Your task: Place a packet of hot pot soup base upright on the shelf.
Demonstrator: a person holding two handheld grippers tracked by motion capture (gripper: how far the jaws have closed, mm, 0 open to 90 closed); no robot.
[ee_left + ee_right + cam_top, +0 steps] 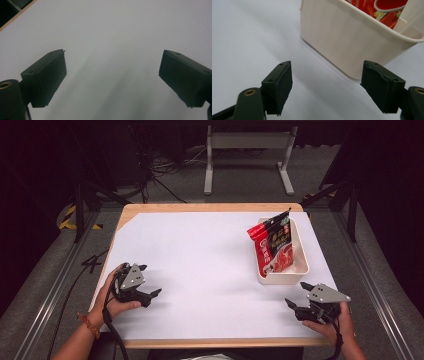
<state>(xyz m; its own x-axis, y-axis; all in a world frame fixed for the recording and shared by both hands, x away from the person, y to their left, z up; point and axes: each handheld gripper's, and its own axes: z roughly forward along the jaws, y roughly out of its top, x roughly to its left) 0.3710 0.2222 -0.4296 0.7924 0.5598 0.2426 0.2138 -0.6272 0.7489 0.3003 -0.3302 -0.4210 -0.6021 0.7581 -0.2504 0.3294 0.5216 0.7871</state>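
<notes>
So the right gripper [298, 297] is sitting near the bottom right corner of the table [200, 265], just in front of the white bin [301, 265], with its jaws standing apart and nothing between them. Its own camera is looking along those jaws [327, 87] at the bin's near wall [342, 42], which is close ahead but not touching either pad, and bare white tabletop is showing in the gap. A red and black snack bag [273, 247] is standing inside the bin, leaning on its side walls and poking up above the rim, and a slice of its red print [384, 10] is peeking over the edge in the right gripper view. Over on the other side, the left gripper [145, 281] is hanging low near the table's left edge, well apart from the bin, and the person's hand [111, 296] is wrapping around its body with a beaded bracelet [89, 325] on the wrist. Its jaws are standing wide too [112, 75], holding nothing, with plain white surface under them and a sliver of the wooden table edge [15, 17] showing in the top left corner of that view.
</notes>
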